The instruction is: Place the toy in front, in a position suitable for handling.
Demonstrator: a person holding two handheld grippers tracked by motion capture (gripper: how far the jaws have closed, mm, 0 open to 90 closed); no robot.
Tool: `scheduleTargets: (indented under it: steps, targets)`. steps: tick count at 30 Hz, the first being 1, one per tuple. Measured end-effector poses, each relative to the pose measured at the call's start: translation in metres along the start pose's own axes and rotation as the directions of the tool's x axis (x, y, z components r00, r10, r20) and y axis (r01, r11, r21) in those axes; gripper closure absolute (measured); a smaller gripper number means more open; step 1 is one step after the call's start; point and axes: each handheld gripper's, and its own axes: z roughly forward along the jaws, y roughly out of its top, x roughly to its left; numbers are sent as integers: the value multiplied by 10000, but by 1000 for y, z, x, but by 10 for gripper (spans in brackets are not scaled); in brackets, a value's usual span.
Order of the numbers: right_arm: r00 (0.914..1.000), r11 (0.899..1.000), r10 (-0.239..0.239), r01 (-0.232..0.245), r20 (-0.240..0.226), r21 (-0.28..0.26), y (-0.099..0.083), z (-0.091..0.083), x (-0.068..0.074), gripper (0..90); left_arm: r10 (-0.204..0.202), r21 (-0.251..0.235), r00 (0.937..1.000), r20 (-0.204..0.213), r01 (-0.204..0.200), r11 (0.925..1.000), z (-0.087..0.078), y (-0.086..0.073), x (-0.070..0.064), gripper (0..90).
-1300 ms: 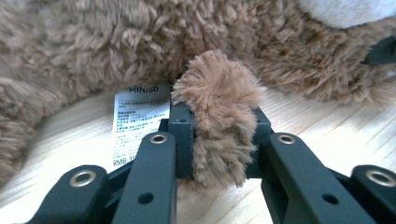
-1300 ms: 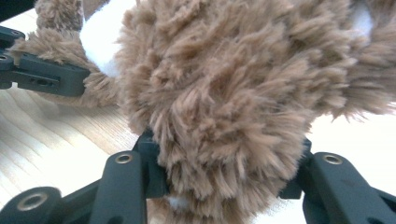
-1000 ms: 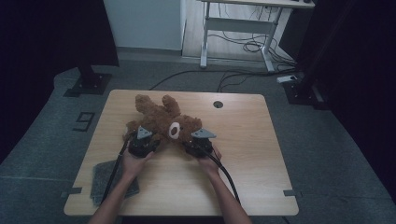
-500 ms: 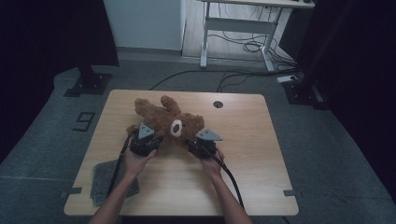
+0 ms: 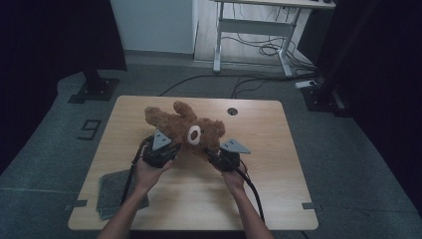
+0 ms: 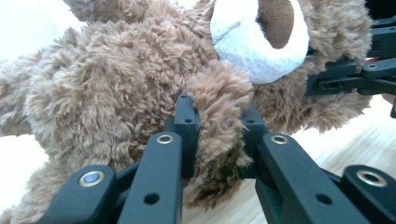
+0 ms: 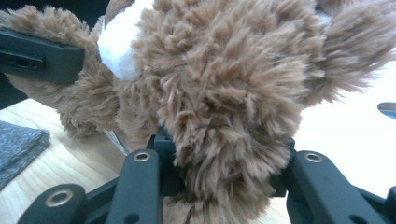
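Currently both claws, left claw (image 5: 164, 148) and right claw (image 5: 219, 155), are pinching the teddy bear (image 5: 185, 128) by plush limbs above the desk (image 5: 278, 164); fur is likely compressing, risking slip.

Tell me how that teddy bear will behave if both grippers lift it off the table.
The teddy bear is probably soft and floppy: its plush bulges around the left gripper, so unheld limbs would likely sag. It looks light for its size. The right gripper bites deep into the pile, so slipping seems unlikely.
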Motion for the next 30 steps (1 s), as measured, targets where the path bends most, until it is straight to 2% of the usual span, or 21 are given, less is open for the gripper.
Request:
scheduleTargets:
  steps: [5, 6, 8, 16, 20, 23, 26, 27, 30]
  targets:
    - [9998, 9997, 193, -194, -72, -142, -6, -19, -8, 601, 269, -57, 9991, 313, -267, 9996, -2, 4, -20, 759]
    - [9998, 9997, 193, -194, -87, -155, -8, -23, -10, 601, 269, -57, 9991, 313, -267, 9996, -2, 4, -20, 758]
    - [9997, 9995, 248, -250, -77, -181, -12, -30, -13, 601, 368, -59, 9980, 505, -366, 9993, 1, 4, -30, 758]
    - [9992, 9991, 407, -407, 4, 70, -30, -50, -30, 601, 421, 89, 9945, 960, -432, 9990, 15, -2, -52, 758]
    - [9992, 9992, 394, -394, -44, 86, -32, -55, -35, 599, 472, 62, 9932, 1060, -481, 9988, 17, -3, -59, 758]
    - [9986, 9988, 463, -459, -251, 164, -35, -60, -45, 592, 519, 110, 9917, 1180, -536, 9985, 21, -4, -65, 757]
    - [9977, 9971, 612, -598, -297, 464, -38, -58, -53, 576, 525, 213, 9914, 1202, -554, 9982, 26, -6, -67, 757]
    - [9978, 9966, 602, -584, -293, 579, -39, -58, -56, 567, 374, 246, 9912, 1273, -408, 9989, 32, -8, -68, 756]
    - [9974, 9946, 682, -660, -251, 805, -41, -57, -63, 537, 302, 280, 9904, 1351, -343, 9990, 37, -10, -69, 754]
